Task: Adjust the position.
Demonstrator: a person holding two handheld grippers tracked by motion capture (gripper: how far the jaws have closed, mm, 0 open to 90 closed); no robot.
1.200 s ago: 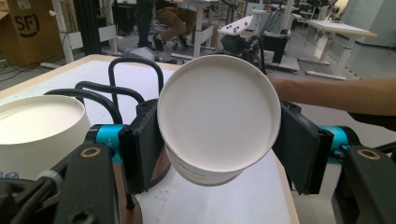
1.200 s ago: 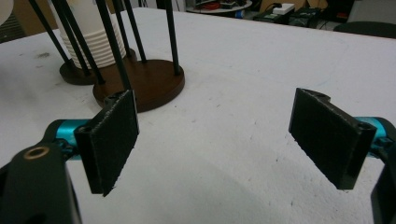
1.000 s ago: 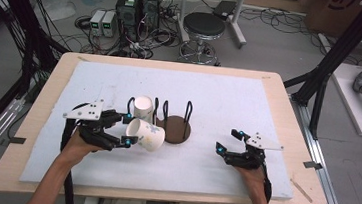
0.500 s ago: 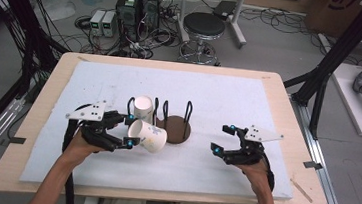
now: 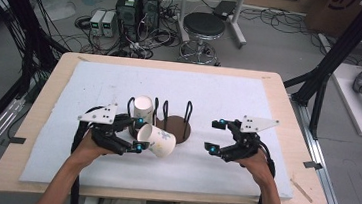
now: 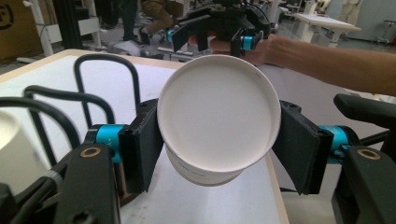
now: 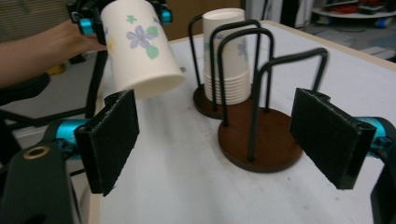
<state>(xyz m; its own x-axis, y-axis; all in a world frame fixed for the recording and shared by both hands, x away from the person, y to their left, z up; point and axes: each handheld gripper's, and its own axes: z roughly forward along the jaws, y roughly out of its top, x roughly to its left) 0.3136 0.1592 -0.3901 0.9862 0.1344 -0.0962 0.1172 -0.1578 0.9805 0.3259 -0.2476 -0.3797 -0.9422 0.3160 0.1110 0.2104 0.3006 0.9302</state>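
The left gripper (image 5: 138, 137) has its jaws pinching a paper cup (image 5: 157, 140). The jaws press on the cup's two sides, near its bottom. The cup lies on its side in the air, with its open mouth pointing away from the jaws, toward the other hand. It has little flowers on it.

The right gripper (image 5: 217, 135) has its jaws spread wide, and nothing is between them. The cup is in front of these jaws, a little way off and higher up.

Just past the left jaws is a stack of cups (image 5: 142, 109). It stands inside the black wire loops of a cup holder (image 5: 180, 129) with round brown bases. The holder is between the two grippers, on the white mat (image 5: 220, 93) of the table (image 5: 280, 91).

What could go wrong? The cup is thin paper. If the left jaws squeeze harder, it could get squashed. If the right jaws shut before they are around the cup, they could knock it loose. A jaw could also bump a wire loop and push the holder over, and then the stack would tip out.
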